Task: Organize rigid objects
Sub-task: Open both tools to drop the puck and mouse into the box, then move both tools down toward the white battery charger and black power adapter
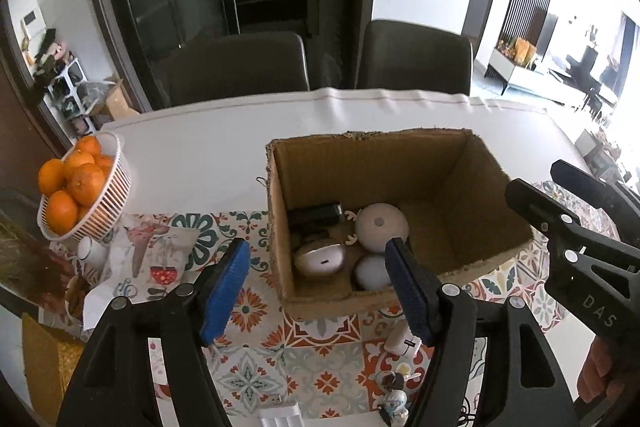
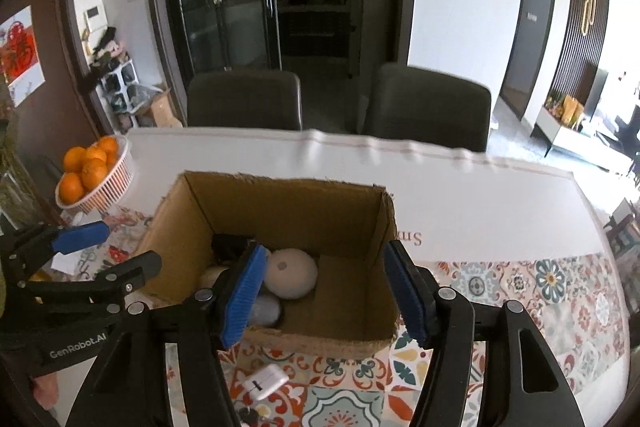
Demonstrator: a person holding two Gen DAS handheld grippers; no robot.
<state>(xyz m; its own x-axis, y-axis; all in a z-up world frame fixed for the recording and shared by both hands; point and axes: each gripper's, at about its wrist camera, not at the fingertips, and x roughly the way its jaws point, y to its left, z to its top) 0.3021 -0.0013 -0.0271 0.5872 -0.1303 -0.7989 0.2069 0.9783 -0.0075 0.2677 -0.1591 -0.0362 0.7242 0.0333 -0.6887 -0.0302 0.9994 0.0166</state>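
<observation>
Dining-room setting: two dark chairs (image 1: pixel 236 67) stand behind a white worktop (image 1: pixel 200 143) whose near part carries a patterned tile-print mat (image 1: pixel 256 355). At centre frame in both wrist views sits an open cardboard box (image 1: pixel 480 183), already holding a round beige object (image 1: pixel 382 227), a pale rounded object (image 1: pixel 370 273), a metallic rounded piece (image 1: pixel 318 259) and a black item (image 1: pixel 316 215), all gathered in its left half. A white basket of oranges (image 1: pixel 80 187) occupies the left edge of the frame.

Objects not yet boxed lie on the mat below the box's near wall: a small white case (image 2: pixel 266 381) and, lower still in the left wrist view, small painted figurines (image 1: pixel 394 393) and a white ribbed item (image 1: pixel 280 417).

Left gripper (image 1: pixel 318 291): jaws spread, nothing between them, hovering over the box's near-left corner. Right gripper (image 2: pixel 326 295): jaws likewise spread and empty, framing the box's right half.

Governing relation: the white case lies on the near side of the box, toward the bottom of the frame from both sets of jaws, so either must draw back and descend to reach it. In the right wrist view its long axis runs diagonally, lower left to upper right. It sits close to the inner finger of each gripper, so neither hand is clearly nearer, and which will take it cannot be judged.
</observation>
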